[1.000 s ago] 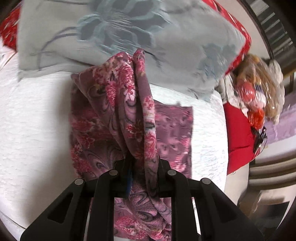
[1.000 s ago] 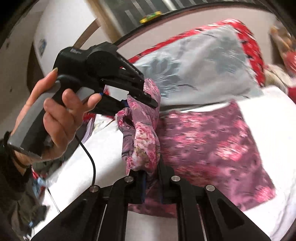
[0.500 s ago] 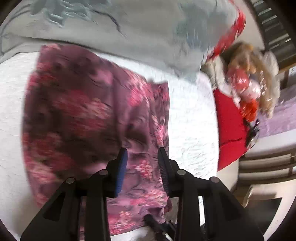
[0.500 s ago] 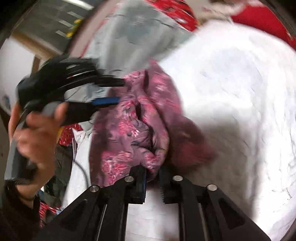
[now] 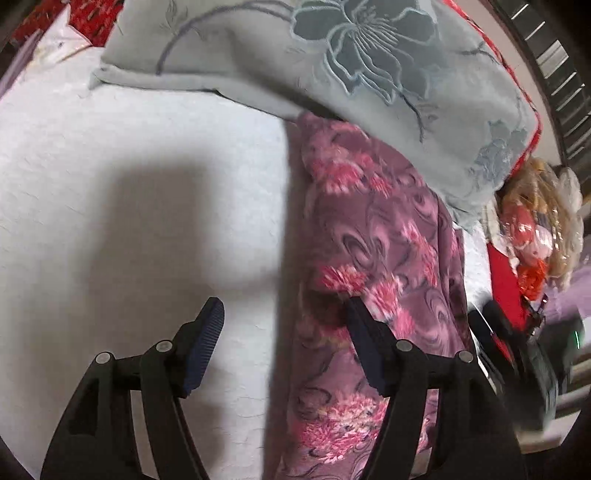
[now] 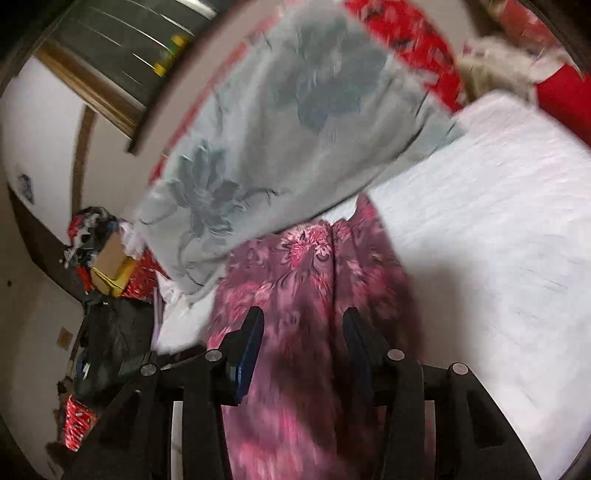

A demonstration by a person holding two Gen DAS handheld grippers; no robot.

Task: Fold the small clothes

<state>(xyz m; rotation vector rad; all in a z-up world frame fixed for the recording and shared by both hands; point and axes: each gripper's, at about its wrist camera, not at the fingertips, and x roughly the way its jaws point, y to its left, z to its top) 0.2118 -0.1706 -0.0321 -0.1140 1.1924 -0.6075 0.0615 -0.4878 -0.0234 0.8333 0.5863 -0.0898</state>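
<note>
A purple cloth with pink flowers point(image 5: 380, 251) lies folded into a long strip on the white bed cover point(image 5: 110, 221). Its far end touches the grey flowered blanket point(image 5: 332, 66). My left gripper point(image 5: 284, 317) is open and empty, with its right finger over the cloth's left edge and its left finger over bare cover. In the right wrist view the same cloth point(image 6: 306, 280) lies under my right gripper point(image 6: 303, 325), which is open and empty above it. The other gripper's dark body shows blurred at the right edge of the left wrist view.
The grey blanket point(image 6: 288, 122) lies over a red patterned quilt point(image 6: 406, 33) at the back. A heap of plastic-wrapped things point(image 5: 539, 221) sits to the right of the bed. Boxes and dark bags point(image 6: 107, 288) clutter the floor on the left. White cover point(image 6: 498, 240) stretches to the right.
Both grippers held the cloth bunched up a second ago. The left one let go first, then the right. The cloth now lies flat as a folded strip and both grippers stand open over it.
</note>
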